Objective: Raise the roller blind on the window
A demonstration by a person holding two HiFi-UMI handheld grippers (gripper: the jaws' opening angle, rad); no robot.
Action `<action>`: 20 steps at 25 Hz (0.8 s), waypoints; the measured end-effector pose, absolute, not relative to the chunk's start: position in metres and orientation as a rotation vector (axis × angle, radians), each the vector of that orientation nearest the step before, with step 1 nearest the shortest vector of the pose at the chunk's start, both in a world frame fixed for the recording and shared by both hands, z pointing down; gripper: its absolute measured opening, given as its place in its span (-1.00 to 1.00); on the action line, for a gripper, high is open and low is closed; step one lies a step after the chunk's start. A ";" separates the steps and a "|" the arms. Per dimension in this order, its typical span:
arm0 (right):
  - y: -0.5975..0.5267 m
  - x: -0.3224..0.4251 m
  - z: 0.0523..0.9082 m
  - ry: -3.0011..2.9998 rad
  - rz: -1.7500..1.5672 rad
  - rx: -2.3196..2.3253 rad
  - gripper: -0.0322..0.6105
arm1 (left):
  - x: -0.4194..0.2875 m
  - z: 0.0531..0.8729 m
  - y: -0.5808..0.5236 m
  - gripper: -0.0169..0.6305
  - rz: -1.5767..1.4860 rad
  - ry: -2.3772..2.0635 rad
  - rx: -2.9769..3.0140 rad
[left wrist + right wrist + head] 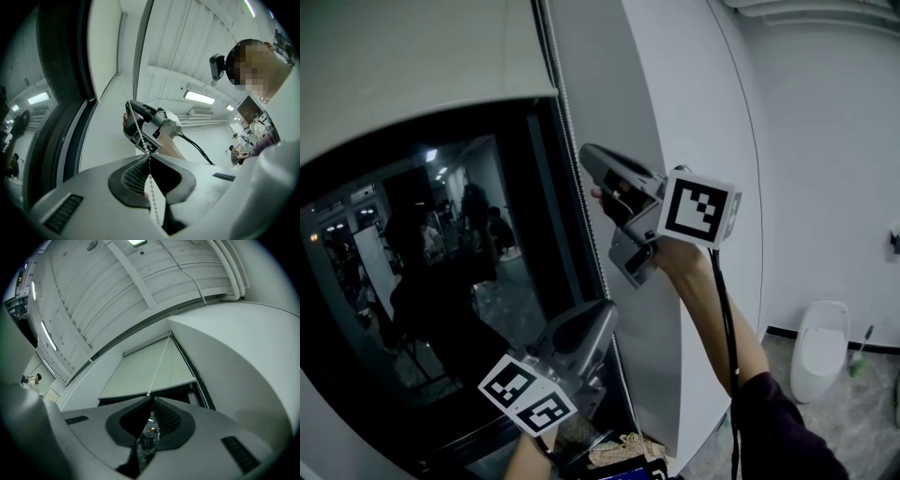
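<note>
The pale roller blind (412, 66) hangs partly down over the dark window glass (441, 281). Its white bead chain (565, 112) drops along the window's right frame. My right gripper (587, 156) is the higher one, shut on the chain; in the right gripper view the chain (159, 364) rises from its closed tips (151, 398) toward the blind (140, 376). My left gripper (607, 312) sits lower on the same chain. Seen from the left gripper view, the beads (138, 133) pass between its closed jaws (149, 157) and trail down behind, with the right gripper (150, 125) just above.
A white wall column (675, 94) stands right beside the chain. Lower right on the floor are a white bin (820, 347) and a green-handled tool (860, 356). Crumpled paper (619, 448) lies near the sill. The glass reflects people and ceiling lights.
</note>
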State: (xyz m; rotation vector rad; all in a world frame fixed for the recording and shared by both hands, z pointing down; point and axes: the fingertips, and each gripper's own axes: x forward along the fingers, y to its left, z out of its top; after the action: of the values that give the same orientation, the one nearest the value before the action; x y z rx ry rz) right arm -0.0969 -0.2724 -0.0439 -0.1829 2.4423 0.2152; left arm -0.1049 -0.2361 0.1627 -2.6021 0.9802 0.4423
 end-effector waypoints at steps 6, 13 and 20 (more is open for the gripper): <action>-0.262 -0.106 -0.046 2.484 0.218 -0.110 -0.79 | -0.096 0.177 -0.242 -0.90 0.419 0.962 -2.653; -0.275 -0.095 -0.044 2.438 0.204 -0.231 -0.85 | -0.119 0.172 -0.250 -0.89 0.478 1.006 -2.630; -0.278 -0.090 0.012 2.482 0.142 -0.296 -0.85 | -0.147 0.128 -0.248 -0.89 0.605 1.024 -2.568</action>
State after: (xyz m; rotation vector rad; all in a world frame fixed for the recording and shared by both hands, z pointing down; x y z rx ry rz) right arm -0.0895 -0.2777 0.0120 -0.2956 2.4821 0.1425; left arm -0.1468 -0.2483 0.1285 -2.5677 1.0243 0.6048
